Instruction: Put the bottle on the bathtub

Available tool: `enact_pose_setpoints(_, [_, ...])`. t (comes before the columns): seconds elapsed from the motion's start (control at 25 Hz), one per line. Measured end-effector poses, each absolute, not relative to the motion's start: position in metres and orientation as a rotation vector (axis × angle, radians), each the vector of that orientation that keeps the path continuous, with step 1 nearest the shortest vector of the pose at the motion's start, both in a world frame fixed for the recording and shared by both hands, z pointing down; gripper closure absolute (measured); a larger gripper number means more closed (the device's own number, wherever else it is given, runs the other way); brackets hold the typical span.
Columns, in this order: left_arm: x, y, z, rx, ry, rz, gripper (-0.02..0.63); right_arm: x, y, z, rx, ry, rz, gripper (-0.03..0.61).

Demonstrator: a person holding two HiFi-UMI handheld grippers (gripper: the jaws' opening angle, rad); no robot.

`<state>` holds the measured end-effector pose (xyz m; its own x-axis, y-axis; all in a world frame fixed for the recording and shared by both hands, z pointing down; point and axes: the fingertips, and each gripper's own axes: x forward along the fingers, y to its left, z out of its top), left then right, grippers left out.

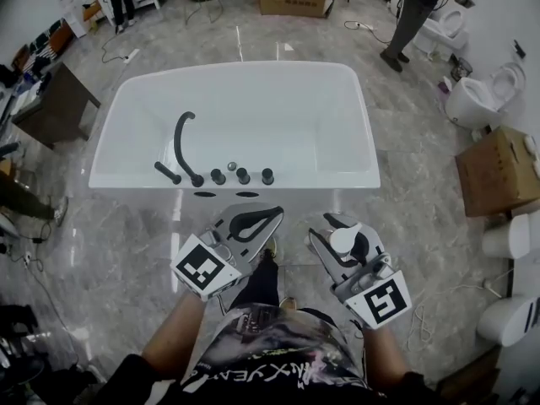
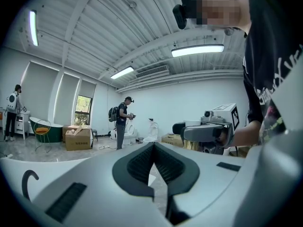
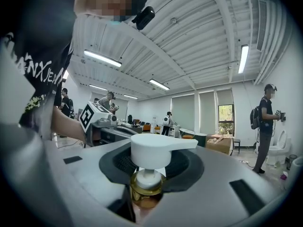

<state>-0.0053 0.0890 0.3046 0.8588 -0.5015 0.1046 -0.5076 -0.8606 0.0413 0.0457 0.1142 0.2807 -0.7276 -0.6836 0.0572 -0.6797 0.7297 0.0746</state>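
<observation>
The right gripper [image 1: 339,224] grips the upright pump bottle [image 1: 344,241] by its neck, seemingly just short of the bathtub's near rim [image 1: 337,178] straight ahead, the left gripper [image 1: 268,214] closed, empty.

Person: black short-sleeved T-shirt [image 1: 253,369] with white lettering and a mottled print; black head-mounted camera [image 2: 181,14]. Left gripper [image 1: 272,216] and right gripper [image 1: 336,229]: light grey shells, black ribbed jaw pads. White cubes with black square markers: left cube [image 1: 202,267] at 7 o'clock of the head view, right cube [image 1: 384,300] at 5 o'clock.
</observation>
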Motion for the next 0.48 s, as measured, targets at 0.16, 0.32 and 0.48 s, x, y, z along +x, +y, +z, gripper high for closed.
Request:
enact_pose_setpoints(0.16, [-0.015, 0.052, 0.3, 2.952, -0.794, 0.113, 0.603, 0.035, 0.079, 0.279, 1.114, -2.828, -0.069, 0.451])
enact_pose_setpoints(0.32, [-0.025, 0.022, 0.301, 2.941, -0.787, 0.1, 0.603, 0.023, 0.048, 0.277, 1.113, -2.817, -0.084, 0.451])
enact_pose_setpoints(0.48, [-0.033, -0.006, 0.301, 2.932, -0.774, 0.092, 0.603, 0.011, 0.021, 0.273, 1.105, -2.804, -0.084, 0.451])
